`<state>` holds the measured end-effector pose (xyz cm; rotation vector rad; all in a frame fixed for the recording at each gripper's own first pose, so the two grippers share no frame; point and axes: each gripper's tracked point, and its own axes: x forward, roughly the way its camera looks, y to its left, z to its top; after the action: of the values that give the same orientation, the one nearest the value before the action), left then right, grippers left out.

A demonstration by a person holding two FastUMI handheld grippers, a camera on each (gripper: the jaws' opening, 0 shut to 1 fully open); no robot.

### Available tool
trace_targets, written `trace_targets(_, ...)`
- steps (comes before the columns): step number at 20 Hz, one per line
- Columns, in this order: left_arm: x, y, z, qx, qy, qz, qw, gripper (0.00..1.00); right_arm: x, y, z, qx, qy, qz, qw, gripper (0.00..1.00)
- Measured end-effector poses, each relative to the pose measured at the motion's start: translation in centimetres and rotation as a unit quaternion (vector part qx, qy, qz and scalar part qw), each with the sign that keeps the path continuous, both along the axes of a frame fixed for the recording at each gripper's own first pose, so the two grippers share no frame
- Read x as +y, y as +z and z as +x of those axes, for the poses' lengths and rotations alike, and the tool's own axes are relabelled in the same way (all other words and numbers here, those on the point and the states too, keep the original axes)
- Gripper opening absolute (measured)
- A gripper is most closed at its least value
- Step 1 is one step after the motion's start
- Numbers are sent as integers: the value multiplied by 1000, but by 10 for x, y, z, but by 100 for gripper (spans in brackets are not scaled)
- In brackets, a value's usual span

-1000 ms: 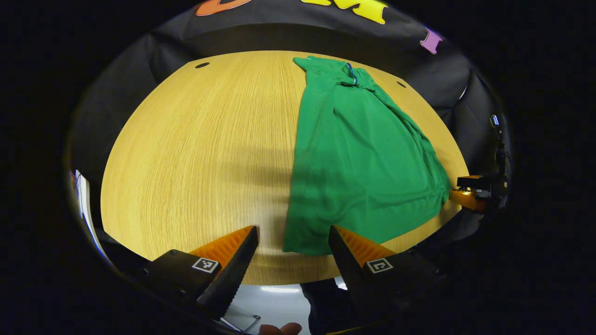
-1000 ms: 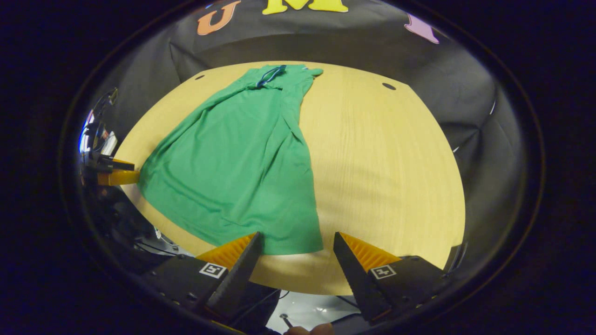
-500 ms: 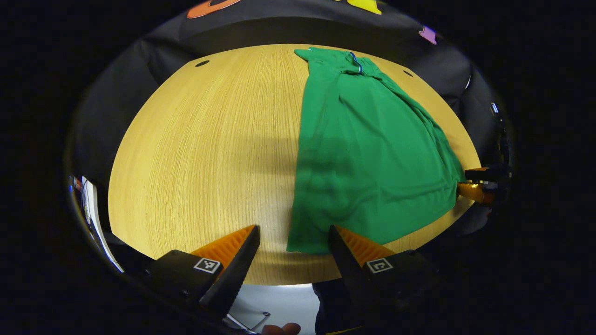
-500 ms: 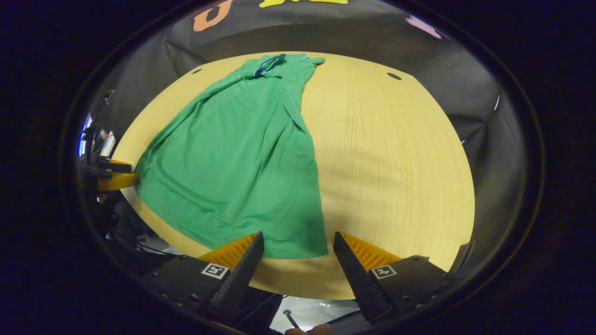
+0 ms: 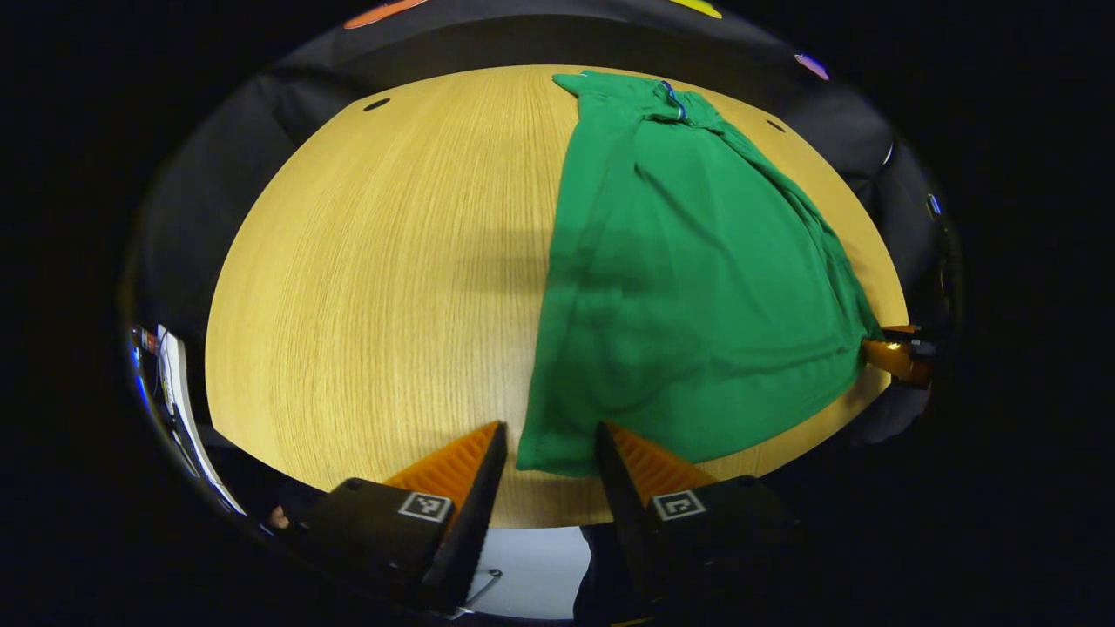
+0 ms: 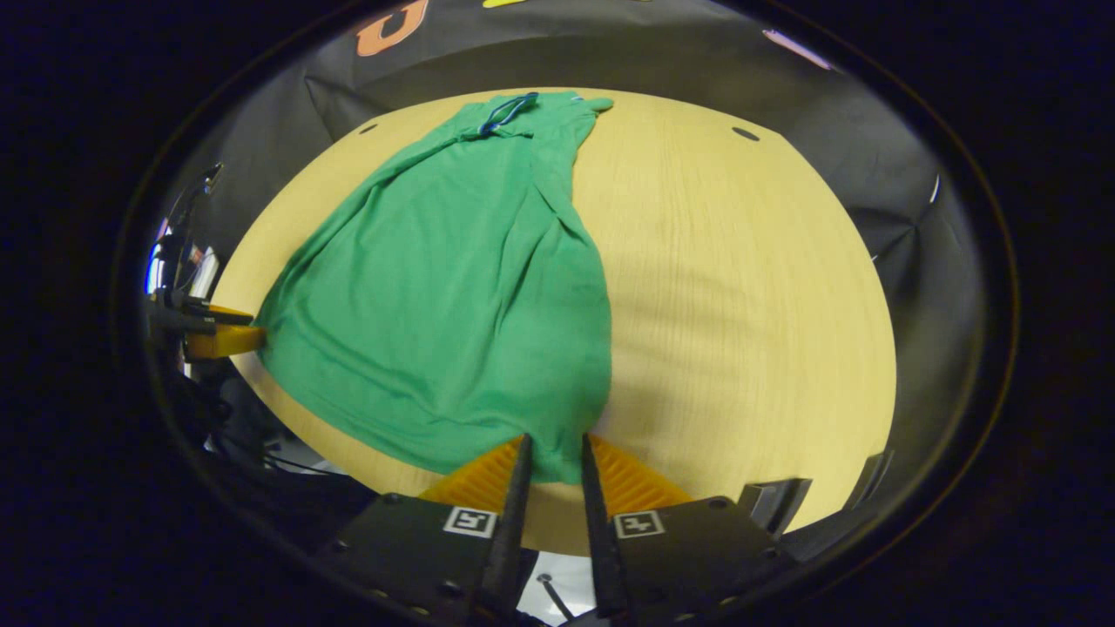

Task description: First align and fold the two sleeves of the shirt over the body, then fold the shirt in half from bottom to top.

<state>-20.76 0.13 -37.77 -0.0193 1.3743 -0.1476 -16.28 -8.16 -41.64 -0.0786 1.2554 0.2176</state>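
Note:
The green shirt [image 5: 697, 261] lies flat on the wooden table [image 5: 375, 261], collar at the far end, with both sleeves folded in over the body. My left gripper [image 5: 549, 431] is at the near table edge, open but narrowed, and the hem's left corner lies between its fingers. In the right gripper view, my right gripper [image 6: 553, 444] is shut on the hem's other corner of the shirt [image 6: 453, 279], fabric filling the narrow gap. Each gripper also shows far off in the other's view, the right gripper [image 5: 897, 357] and the left gripper [image 6: 218, 340], each touching its hem corner.
The table [image 6: 740, 287] has small dark holes [image 6: 745, 133] near its far corners. Bare wood stretches to the left of the shirt in the left gripper view and to its right in the right gripper view. Black cloth walls close in behind.
Both grippers have moved forward onto the hem corners and closed in. The right fingers have come nearly together on the fabric; the left fingers have narrowed less.

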Motion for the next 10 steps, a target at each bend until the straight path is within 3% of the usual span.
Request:
trace_targets(1,-3,0,1,0,-5,-3,1000,51,3,-2,-2,4,-1,5,1000,27)
trace_targets(3,-9,-1,1,2,-8,-13,1000,34,2,-1,-2,5,1,3,1000,8)
trace_targets(5,-12,2,0,9,-13,-24,1000,13,3,0,-1,6,-1,7,1000,5)
trace_targets(6,-13,0,-1,12,-11,-29,999,11,3,3,-2,5,0,7,1000,1)
trace_targets(10,-24,7,-6,30,30,-81,996,4,3,5,-2,10,0,13,1000,0)
